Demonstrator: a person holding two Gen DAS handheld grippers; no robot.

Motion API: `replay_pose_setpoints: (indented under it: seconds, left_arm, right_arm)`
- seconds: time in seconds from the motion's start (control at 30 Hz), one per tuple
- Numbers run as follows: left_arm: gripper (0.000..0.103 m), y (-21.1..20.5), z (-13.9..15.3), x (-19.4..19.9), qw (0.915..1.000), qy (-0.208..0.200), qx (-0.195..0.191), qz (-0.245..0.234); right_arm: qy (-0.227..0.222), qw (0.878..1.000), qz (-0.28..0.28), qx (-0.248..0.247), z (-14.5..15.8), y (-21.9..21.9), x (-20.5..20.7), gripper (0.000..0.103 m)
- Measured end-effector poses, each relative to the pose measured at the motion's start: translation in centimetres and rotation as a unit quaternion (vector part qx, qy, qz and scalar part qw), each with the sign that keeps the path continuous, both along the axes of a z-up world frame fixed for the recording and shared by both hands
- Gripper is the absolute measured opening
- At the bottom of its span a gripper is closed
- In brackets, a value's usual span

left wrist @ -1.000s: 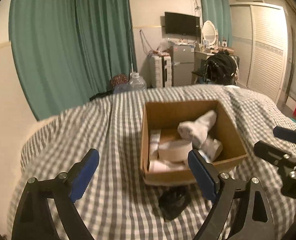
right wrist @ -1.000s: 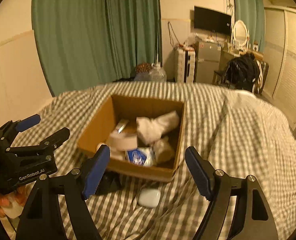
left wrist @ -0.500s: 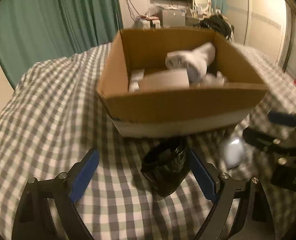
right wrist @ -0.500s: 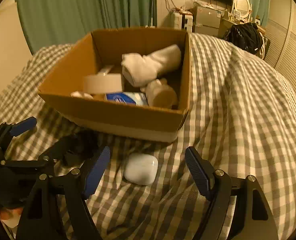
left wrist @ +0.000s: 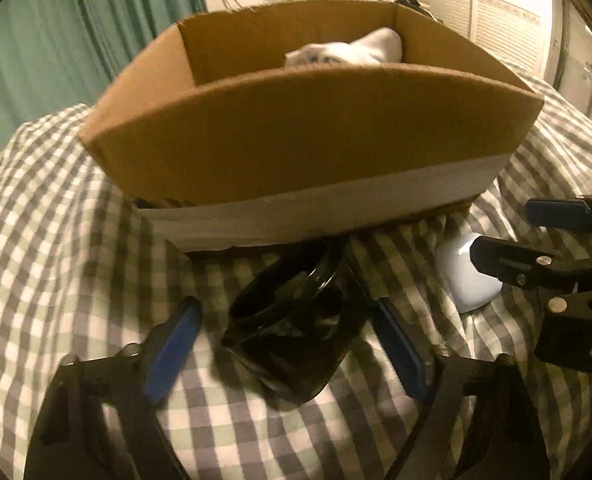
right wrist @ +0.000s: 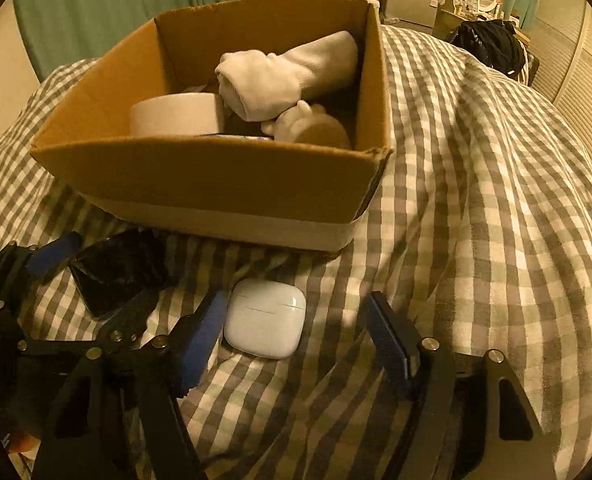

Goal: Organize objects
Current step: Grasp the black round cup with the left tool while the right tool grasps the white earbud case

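1. Your left gripper (left wrist: 288, 344) sits low over the grey-and-white checked bedspread (right wrist: 496, 240), its blue-padded fingers (left wrist: 172, 344) wide but just closing in around the glossy black jar (left wrist: 292, 332) lying tilted between them; the pads are not pressing on it.
2. Your right gripper (right wrist: 296, 344) straddles the small white rounded earbud case (right wrist: 265, 317), fingers wide and likewise narrowing, the left pad just beside the case.
3. Both things lie just in front of the open brown cardboard box (right wrist: 216, 184), which holds a rolled white sock (right wrist: 284, 76) and a pale tape roll (right wrist: 176, 114).
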State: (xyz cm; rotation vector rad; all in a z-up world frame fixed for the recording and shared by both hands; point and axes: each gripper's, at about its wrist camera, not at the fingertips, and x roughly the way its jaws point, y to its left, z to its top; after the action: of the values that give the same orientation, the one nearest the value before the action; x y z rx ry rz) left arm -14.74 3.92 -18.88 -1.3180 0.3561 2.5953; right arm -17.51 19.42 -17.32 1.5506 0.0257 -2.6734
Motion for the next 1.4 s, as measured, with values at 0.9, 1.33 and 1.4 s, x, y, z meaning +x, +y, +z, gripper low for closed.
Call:
replay_pose_setpoints:
  seconds: [0.9,1.33,1.4]
  left_arm:
    - [0.058,-4.5,4.4,3.2,0.9976,0.001,0.06,0.035]
    - [0.057,-5.1,4.8,5.5,0.9969,0.003,0.061,0.05]
    - [0.057,-5.2,5.0,5.9,0.9968,0.003,0.061,0.052]
  right_arm:
    - [-0.051,0.998,0.016,0.044,-4.0,-3.0,-1.9,0.068]
    - [-0.021,0.997,0.045,0.053,-1.7,-5.0,1.1,0.053]
    - [-0.017,0.998,0.053,0.042,-1.2,-5.4,1.8,0.053]
